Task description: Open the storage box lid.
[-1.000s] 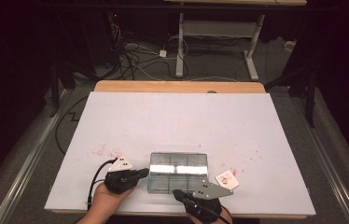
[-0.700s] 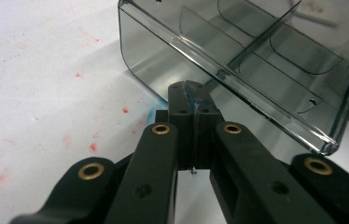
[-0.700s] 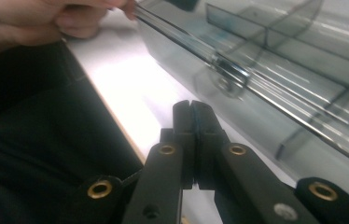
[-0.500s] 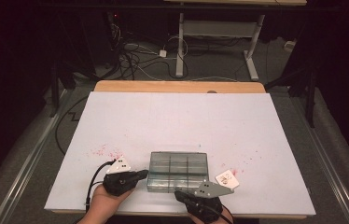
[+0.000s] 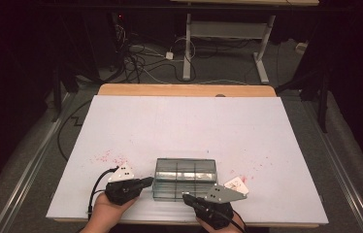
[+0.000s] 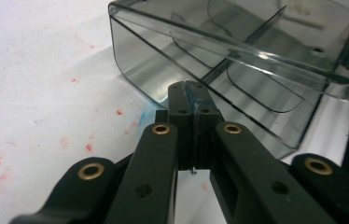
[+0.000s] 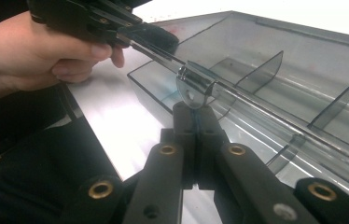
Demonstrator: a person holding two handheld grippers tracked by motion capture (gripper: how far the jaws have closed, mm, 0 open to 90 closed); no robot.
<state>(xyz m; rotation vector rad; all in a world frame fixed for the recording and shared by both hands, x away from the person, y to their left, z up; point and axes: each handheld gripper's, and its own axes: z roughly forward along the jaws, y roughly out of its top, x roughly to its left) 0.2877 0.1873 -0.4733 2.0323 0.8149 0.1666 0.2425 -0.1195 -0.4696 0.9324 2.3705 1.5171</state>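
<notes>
A clear grey box [image 5: 185, 178] with inner dividers sits on the white table [image 5: 189, 126], low in the centre of the high view, near the table's front edge. Its lid is slightly raised along the front.

The left gripper [image 5: 146, 182] lies at lower left of that view, just beside the box's left end, its tip touching or nearly touching the wall. In the left gripper view its jaws are pressed together with nothing between them, the tip [image 6: 192, 91] right at the box's [image 6: 238, 60] lower wall, in the middle of the frame.

The right gripper [image 5: 188, 198] is at the bottom centre of the high view, at the box's front edge. In the right gripper view its jaws are closed tight as well, the tip [image 7: 194, 109] just under a small clear latch [image 7: 192, 86] on the lid's rim; whether the tip touches it I cannot tell. The left hand [image 7: 37, 56] with its gripper fills the upper left of that frame.

Red specks [image 5: 109, 156] dot the table left of the box, and a small white card [image 5: 237, 183] lies just right of it.
</notes>
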